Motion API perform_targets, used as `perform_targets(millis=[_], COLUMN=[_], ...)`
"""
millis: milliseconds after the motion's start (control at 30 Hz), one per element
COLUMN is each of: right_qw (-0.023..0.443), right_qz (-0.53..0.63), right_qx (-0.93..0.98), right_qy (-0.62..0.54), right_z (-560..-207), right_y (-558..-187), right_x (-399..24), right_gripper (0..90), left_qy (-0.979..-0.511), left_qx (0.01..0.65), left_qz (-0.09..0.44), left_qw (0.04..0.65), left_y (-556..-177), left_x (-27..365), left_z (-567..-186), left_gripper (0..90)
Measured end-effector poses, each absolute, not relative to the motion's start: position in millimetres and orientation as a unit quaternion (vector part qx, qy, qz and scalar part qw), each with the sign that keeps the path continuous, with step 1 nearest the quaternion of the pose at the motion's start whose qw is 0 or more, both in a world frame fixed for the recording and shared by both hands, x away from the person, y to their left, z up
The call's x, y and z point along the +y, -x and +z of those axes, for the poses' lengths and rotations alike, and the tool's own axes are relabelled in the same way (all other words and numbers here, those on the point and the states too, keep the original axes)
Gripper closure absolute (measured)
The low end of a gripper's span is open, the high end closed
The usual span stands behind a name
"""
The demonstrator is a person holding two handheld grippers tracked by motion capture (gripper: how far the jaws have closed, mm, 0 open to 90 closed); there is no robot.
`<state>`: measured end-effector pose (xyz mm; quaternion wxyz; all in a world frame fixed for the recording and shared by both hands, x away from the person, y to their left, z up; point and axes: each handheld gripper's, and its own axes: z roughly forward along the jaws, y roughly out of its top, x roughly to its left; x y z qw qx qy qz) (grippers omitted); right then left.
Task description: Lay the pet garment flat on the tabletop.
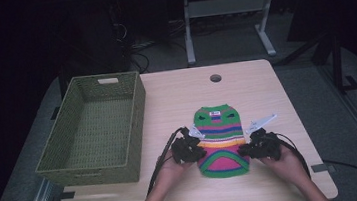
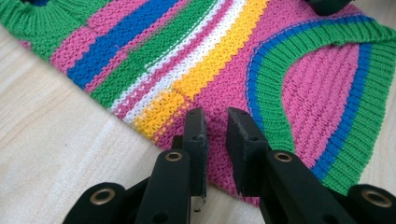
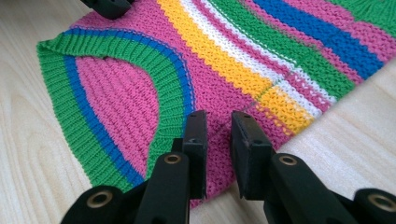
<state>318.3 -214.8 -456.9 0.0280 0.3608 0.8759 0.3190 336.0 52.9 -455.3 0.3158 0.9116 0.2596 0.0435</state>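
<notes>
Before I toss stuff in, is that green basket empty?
Empty. The high view shows the basket with its woven floor bare; the striped sweater lies on the table.

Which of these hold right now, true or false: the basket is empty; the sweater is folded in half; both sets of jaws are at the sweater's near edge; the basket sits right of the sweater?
1. The basket is empty. True.
2. The sweater is folded in half. False: it lies spread flat on the table.
3. The left gripper and right gripper are both at the sweater's near edge. True, jaws slightly apart over the knit.
4. The basket sits right of the sweater. False: it sits to its left.
</notes>
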Motion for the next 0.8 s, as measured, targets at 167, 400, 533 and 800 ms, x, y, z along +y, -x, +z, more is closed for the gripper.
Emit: perform_targets(millis=[167, 400, 533, 800], right_qw=[0.027, 0.033, 0.030, 0.026], right_qz=[0.324, 0.326, 0.343, 0.355], right_qx=[0.873, 0.874, 0.868, 0.858], right_qy=[-0.363, -0.359, -0.358, -0.371], right_z=[-458, -458, -454, -451], right_y=[-319, -318, -317, -318], right_x=[-216, -216, -219, -225], right_gripper=[75.6, 70.5, 66.1, 57.6], left_qy=[-0.911, -0.910, -0.909, -0.894], left_qx=[0.261, 0.266, 0.266, 0.283], left_qz=[0.040, 0.039, 0.040, 0.032], left_qw=[0.317, 0.316, 0.319, 0.346], left_y=[-336, -335, -334, -337], left_x=[54, 54, 56, 65], left_z=[-456, -454, -452, -448], left_gripper=[76.7, 71.9, 67.3, 59.8])
